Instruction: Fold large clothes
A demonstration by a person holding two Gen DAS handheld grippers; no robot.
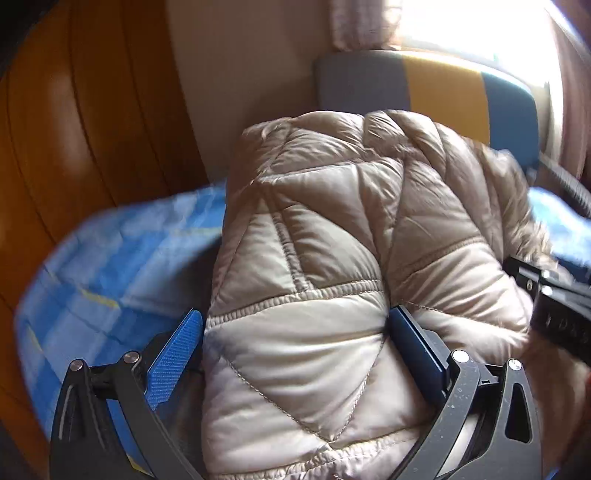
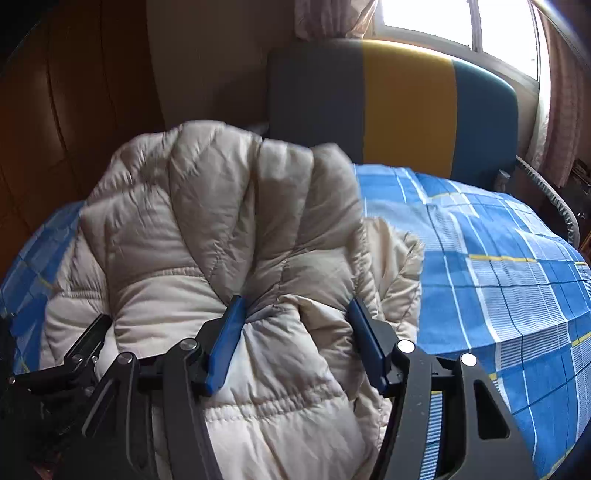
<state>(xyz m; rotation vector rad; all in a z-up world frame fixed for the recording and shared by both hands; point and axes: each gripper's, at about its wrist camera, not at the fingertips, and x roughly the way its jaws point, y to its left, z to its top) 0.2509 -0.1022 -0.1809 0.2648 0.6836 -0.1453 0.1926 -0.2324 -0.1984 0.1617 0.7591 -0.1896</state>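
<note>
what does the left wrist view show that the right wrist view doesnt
Only the left wrist view: the left gripper closed on a thick fold of the jacket, with the right gripper's body at the frame's right edge.

Only the right wrist view: the right gripper squeezing the jacket, window panes, and a wide stretch of checked sheet.

Both: beige quilted jacket, blue sheet, striped headboard, curtain, wooden wardrobe.

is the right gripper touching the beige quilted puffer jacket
Touching. The right wrist view shows the right gripper with both blue finger pads pressed into a bunched fold of the beige quilted puffer jacket, the fabric puckering against them.
</note>
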